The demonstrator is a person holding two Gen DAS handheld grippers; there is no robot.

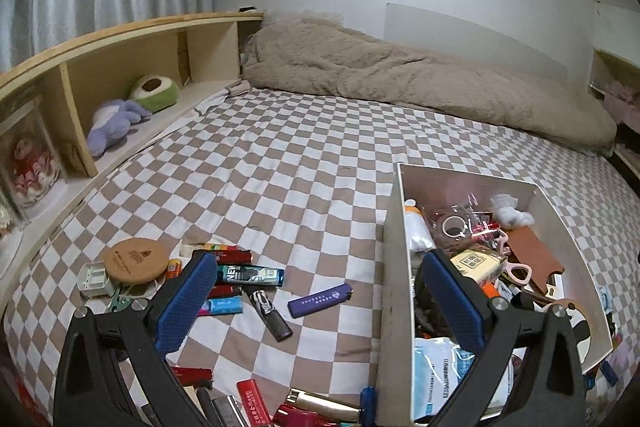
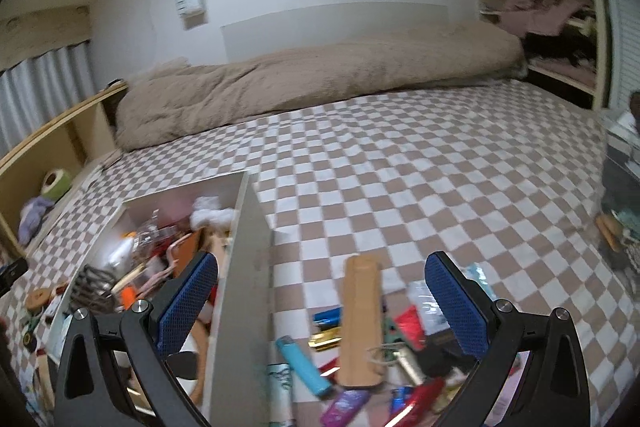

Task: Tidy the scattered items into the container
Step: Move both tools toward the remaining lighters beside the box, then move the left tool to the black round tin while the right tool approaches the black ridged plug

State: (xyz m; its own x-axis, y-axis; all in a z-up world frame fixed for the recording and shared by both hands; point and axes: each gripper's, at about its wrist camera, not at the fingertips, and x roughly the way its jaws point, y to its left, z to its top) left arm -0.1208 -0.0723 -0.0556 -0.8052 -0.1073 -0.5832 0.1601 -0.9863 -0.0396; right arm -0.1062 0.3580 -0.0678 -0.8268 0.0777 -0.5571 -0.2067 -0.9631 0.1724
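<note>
Over the bed (image 1: 304, 155) we held both grippers, left gripper (image 1: 316, 301) and right gripper (image 2: 320, 301), spread wide and empty; the box (image 1: 394, 267) stood between them, lighters (image 1: 320, 301) scattered beside its wall.

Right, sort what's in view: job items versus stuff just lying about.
Job:
white box
purple lighter
black lighter
round cork coaster
light blue lighter
long tan case

Lying about:
beige blanket
purple plush
avocado plush

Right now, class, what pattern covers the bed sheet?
Brown-and-white checks on the bed sheet; clearest in left wrist view.
</note>
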